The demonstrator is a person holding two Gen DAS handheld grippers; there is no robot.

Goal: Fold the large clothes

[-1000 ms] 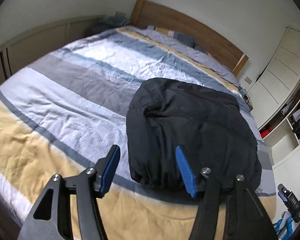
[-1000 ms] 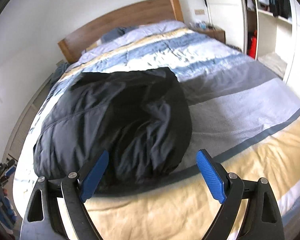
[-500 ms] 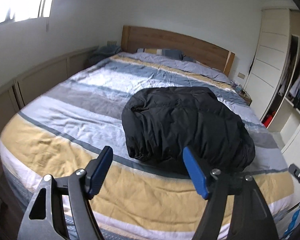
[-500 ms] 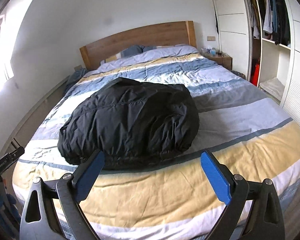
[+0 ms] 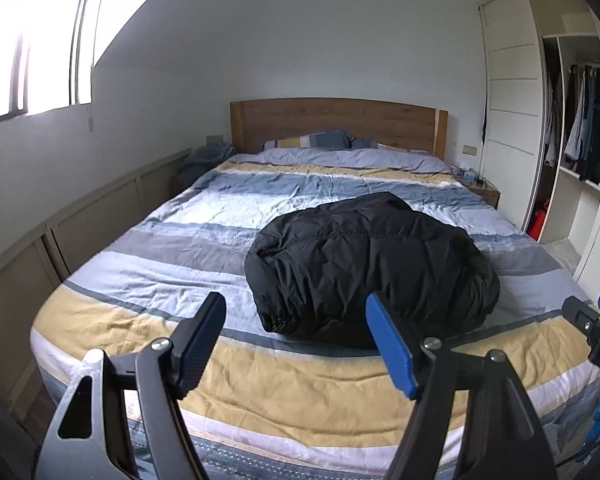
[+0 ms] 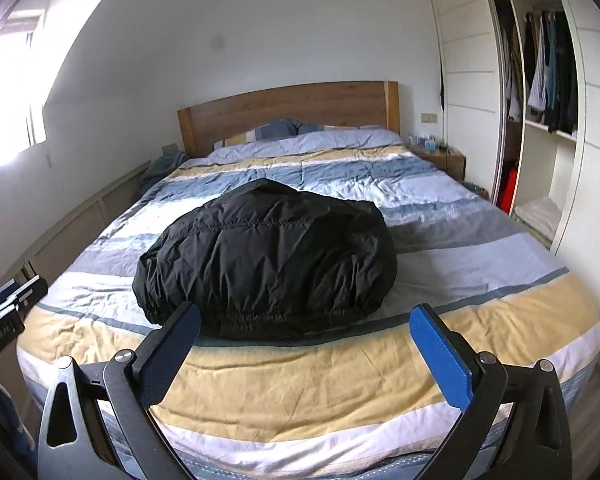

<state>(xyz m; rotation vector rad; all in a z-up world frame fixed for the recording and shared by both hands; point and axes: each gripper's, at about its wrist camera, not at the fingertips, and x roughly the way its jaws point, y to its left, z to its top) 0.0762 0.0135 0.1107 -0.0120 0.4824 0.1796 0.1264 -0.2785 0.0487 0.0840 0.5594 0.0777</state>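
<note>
Your left gripper (image 5: 296, 340) hangs off the foot of the bed (image 5: 260, 396), jaws spread wide with nothing between them. Your right gripper (image 6: 304, 348) is spread wider and its jaws are opening at this moment, also empty; its blue pad (image 6: 440, 360) sits at 4 o'clock in its own view.

The black puffer jacket (image 5: 372, 264) lies folded into a rounded bundle on the striped duvet, near the foot end. In the left wrist view it sits at about 1 o'clock beyond the gripper; in the right wrist view at about 11 o'clock. Neither gripper touches it (both are clear of the hem, which faces you).

The wooden headboard (image 5: 336, 120) stands at 12 o'clock, the pillows (image 5: 308, 142) just below it. The open wardrobe (image 6: 540, 80) with hanging clothes is at 2 o'clock. The window (image 5: 40, 48) is at 10 o'clock.
</note>
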